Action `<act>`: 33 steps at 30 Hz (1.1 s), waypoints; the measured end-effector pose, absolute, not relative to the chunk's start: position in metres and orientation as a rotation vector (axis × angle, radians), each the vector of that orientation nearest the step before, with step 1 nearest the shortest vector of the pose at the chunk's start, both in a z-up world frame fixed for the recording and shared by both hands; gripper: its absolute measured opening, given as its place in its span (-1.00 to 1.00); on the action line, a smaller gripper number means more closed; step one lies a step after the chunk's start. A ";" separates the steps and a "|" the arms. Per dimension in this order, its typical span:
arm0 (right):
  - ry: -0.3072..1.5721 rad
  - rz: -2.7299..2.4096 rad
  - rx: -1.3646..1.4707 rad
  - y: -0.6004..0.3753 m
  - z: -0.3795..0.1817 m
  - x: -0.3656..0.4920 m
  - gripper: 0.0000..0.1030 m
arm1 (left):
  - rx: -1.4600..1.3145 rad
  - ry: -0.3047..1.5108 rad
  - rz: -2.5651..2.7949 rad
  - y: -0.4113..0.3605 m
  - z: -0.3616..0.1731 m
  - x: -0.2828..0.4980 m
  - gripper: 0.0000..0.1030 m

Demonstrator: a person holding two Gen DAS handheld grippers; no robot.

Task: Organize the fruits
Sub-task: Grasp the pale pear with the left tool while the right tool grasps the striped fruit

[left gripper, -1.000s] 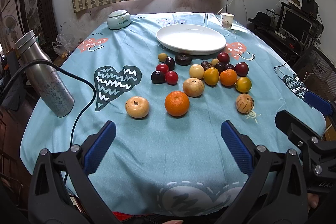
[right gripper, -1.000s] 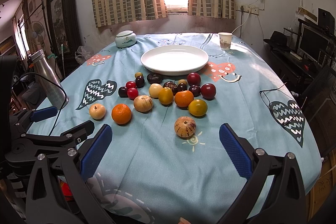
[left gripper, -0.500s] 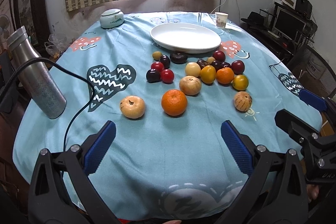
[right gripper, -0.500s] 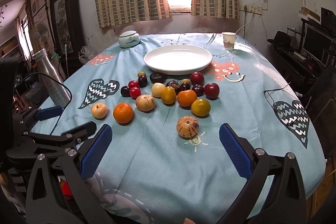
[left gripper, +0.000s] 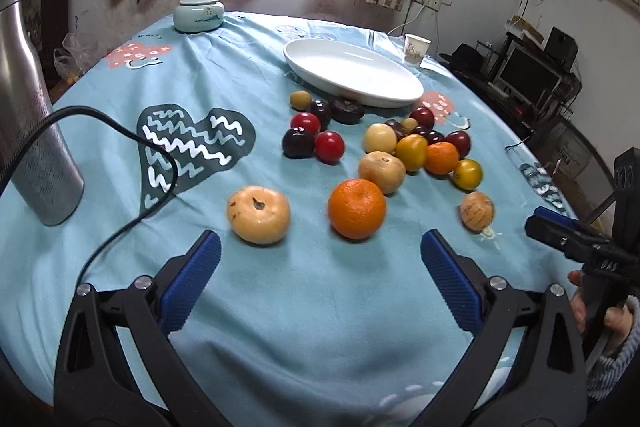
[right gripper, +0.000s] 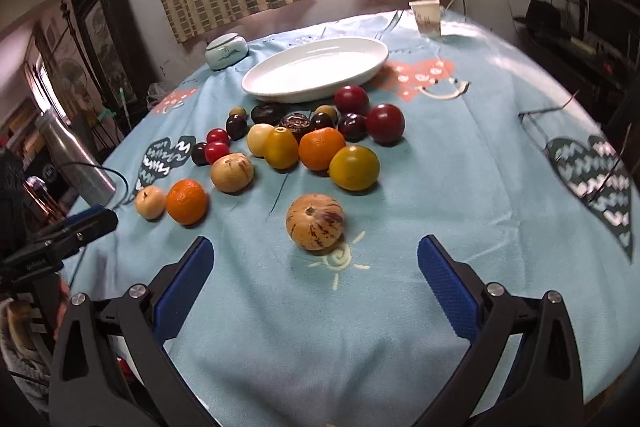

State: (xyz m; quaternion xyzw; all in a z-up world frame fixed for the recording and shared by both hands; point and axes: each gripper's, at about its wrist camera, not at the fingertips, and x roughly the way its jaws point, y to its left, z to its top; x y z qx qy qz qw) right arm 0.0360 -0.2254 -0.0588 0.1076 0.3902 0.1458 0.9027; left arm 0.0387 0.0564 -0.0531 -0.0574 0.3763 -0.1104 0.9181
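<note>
Several fruits lie loose on a blue tablecloth before an empty white oval plate [left gripper: 352,73] [right gripper: 316,69]. In the left wrist view a tan round fruit [left gripper: 259,213] and an orange [left gripper: 357,208] lie just beyond my open, empty left gripper [left gripper: 320,269]. In the right wrist view a striped tan fruit [right gripper: 315,221] lies just ahead of my open, empty right gripper [right gripper: 314,273]. Behind it sit a yellow-green fruit [right gripper: 354,167], a second orange [right gripper: 321,149], red plums [right gripper: 385,123] and small dark cherries [right gripper: 216,151].
A steel bottle [left gripper: 30,123] stands at the left with a black cable [left gripper: 132,147] across the cloth. A lidded ceramic jar [left gripper: 199,14] and a paper cup [left gripper: 416,49] stand at the far side. Glasses [right gripper: 560,111] lie at the right.
Both grippers have moved forward and lower toward the fruits, which now look larger. The left view has turned right, the right view left. Both stay open.
</note>
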 end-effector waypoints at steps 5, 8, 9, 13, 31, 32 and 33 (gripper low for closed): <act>0.823 0.363 0.278 -0.229 -0.071 0.047 0.97 | -0.100 0.826 -0.165 0.067 -0.063 0.060 0.96; 0.826 0.341 0.237 -0.224 -0.071 0.052 0.97 | -0.094 0.860 -0.159 0.069 -0.069 0.072 0.96; 0.821 0.341 0.227 -0.222 -0.071 0.054 0.97 | -0.076 0.863 -0.152 0.067 -0.071 0.074 0.96; 0.813 0.308 0.150 -0.214 -0.070 0.060 0.84 | -0.029 0.876 -0.147 0.062 -0.077 0.084 0.96; 0.931 0.330 0.096 -0.197 -0.091 0.088 0.01 | -0.018 0.913 -0.267 0.067 -0.086 0.098 0.78; 0.931 0.329 0.091 -0.196 -0.090 0.088 0.01 | -0.012 0.918 -0.264 0.069 -0.087 0.099 0.66; 0.931 0.328 0.084 -0.196 -0.090 0.087 0.01 | -0.002 0.925 -0.257 0.073 -0.087 0.102 0.59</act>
